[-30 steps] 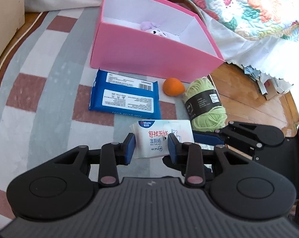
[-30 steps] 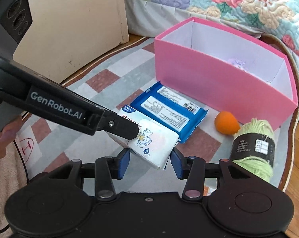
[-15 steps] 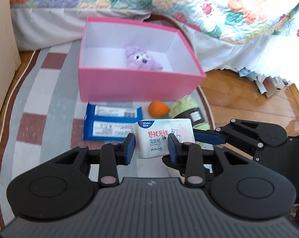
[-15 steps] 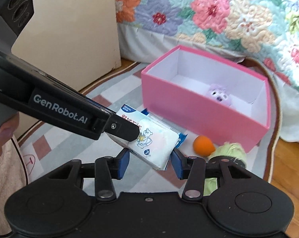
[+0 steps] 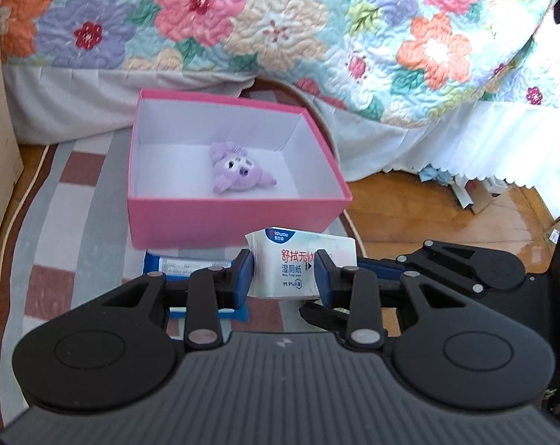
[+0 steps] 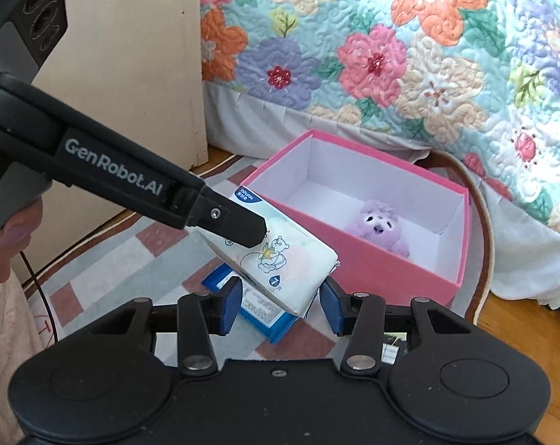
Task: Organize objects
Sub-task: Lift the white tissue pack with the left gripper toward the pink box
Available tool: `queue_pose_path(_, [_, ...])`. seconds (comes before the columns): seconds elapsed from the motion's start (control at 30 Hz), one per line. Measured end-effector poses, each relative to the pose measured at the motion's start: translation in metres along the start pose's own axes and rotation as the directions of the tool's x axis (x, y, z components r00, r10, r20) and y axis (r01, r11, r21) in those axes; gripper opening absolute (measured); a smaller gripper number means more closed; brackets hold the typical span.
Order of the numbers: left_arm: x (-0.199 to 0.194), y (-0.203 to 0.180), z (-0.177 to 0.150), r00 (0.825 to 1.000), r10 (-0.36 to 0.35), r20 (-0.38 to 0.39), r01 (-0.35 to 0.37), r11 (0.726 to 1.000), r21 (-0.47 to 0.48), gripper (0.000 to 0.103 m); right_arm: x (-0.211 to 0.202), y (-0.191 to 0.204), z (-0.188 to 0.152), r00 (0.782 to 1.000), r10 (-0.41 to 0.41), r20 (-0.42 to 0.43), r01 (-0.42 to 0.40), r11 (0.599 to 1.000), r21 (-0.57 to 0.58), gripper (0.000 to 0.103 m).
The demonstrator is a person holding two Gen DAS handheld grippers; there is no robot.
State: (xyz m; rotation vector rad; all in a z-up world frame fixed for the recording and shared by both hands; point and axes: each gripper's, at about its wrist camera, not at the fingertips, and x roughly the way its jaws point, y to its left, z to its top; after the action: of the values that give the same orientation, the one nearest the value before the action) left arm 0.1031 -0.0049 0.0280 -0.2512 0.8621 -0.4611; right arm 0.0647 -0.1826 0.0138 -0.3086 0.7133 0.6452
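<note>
Your left tongs [image 5: 283,272] are clamped on the wipes pack [image 5: 298,259], held in the air just in front of the pink box [image 5: 235,218]. Your right tongs [image 6: 281,302] stand part open around the pack's other end; whether their pads press it I cannot tell. A purple plush [image 5: 237,174] lies inside the box, a blue pack [image 5: 185,265] on the rug before it

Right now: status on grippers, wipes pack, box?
Left gripper and right gripper both clamp the white wipes pack. Pink box ahead, purple plush inside. Path clear.
</note>
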Motion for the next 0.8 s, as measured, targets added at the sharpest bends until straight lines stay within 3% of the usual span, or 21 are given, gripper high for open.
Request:
queue_pose_path(0.53, [0.004, -0.004, 0.034, 0.998, -0.051, 0.036, 0.051, 0.998, 0.025, 0.033, -0.005, -0.021, 0.03, 0.999, -0.039, 0.038, 0.038, 0.999, 0.023, 0.053])
queue_pose_path(0.8, [0.014, -0.003, 0.059, 0.999, -0.029, 0.028, 0.027, 0.998, 0.055, 0.033, 0.004, -0.031, 0.049, 0.998, -0.039, 0.044, 0.037, 0.999, 0.036, 0.053])
